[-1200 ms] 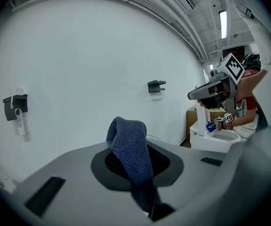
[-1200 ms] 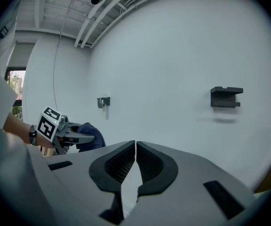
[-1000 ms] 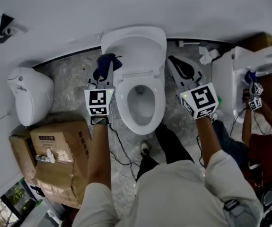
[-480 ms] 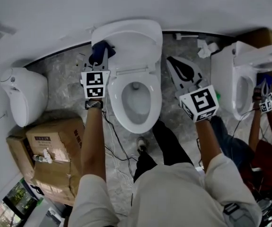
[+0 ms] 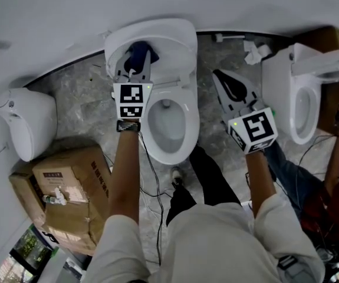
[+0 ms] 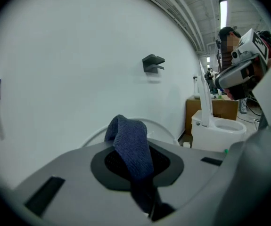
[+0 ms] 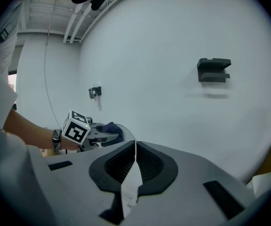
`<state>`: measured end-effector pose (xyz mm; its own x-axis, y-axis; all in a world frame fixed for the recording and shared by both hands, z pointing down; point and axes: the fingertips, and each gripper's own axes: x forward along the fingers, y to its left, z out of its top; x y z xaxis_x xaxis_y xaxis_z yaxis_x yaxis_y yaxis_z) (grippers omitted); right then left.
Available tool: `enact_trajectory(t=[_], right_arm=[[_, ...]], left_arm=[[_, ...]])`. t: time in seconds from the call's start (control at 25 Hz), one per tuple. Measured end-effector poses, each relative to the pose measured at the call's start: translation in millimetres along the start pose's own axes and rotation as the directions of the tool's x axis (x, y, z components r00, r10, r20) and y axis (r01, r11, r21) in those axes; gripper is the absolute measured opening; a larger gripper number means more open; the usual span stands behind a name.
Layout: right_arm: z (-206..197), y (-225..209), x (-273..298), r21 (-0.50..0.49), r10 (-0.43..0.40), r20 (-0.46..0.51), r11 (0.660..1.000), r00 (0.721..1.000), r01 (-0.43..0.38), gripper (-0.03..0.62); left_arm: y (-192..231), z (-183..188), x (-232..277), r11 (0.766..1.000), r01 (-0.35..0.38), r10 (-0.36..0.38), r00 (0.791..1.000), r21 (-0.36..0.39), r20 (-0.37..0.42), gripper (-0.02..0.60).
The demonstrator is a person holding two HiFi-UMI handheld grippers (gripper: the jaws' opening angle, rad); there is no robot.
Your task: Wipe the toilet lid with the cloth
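Everything sits on a grey mottled stone floor (image 5: 86,96) that runs up to the white wall. In the middle is a white ceramic toilet (image 5: 184,119) with its lid up, and a second white toilet (image 5: 290,93) stands well off to the right. On the left there's a rounded white ceramic piece (image 5: 30,122), with battered brown cardboard boxes (image 5: 69,187) just beside it. Crumpled white paper (image 5: 254,53) lies near the wall between the two toilets.

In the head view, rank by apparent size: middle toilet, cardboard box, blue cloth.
1. Middle toilet and cardboard box: roughly alike, so left unranked.
2. Blue cloth: clearly smallest, gripped by the left hand-held gripper.
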<state>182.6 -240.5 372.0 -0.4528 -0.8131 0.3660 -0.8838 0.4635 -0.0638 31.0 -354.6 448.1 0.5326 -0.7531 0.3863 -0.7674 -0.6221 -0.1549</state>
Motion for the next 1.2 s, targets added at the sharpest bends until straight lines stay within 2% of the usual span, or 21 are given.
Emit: enact_trajectory(t=[0.2,0.44,0.72,0.92,1.2], right_arm=[[-10,-13,-7,0.016,-0.026,-0.014,1.0,1.0,0.026,0.031],[-23,-24,-14,0.025,-0.054,-0.032,0.998,0.998,0.054,0.031],[-45,-30,-16,0.027,-0.057,-0.076,0.998,0.996,0.059,0.031],[-56,-26,-12,0.026,-0.044,-0.099,0.999,0.994,0.047,0.031],[-63,-9,6,0.016,0.001,-0.116,1.0,0.993,0.001,0.031]], left_arm=[[-40,7,23,0.996,0.074,-0.075,0.997,0.049,0.016,0.049],[-77,-5,45,0.985,0.146,-0.148,0.989,0.094,0.013,0.049],[-114,-40,65,0.96,0.233,-0.221,0.971,0.154,-0.089,0.049],[-99,-71,63,0.969,0.209,-0.195,0.974,0.131,-0.113,0.049],[-49,-107,44,0.986,0.136,-0.121,0.982,0.097,-0.148,0.049]])
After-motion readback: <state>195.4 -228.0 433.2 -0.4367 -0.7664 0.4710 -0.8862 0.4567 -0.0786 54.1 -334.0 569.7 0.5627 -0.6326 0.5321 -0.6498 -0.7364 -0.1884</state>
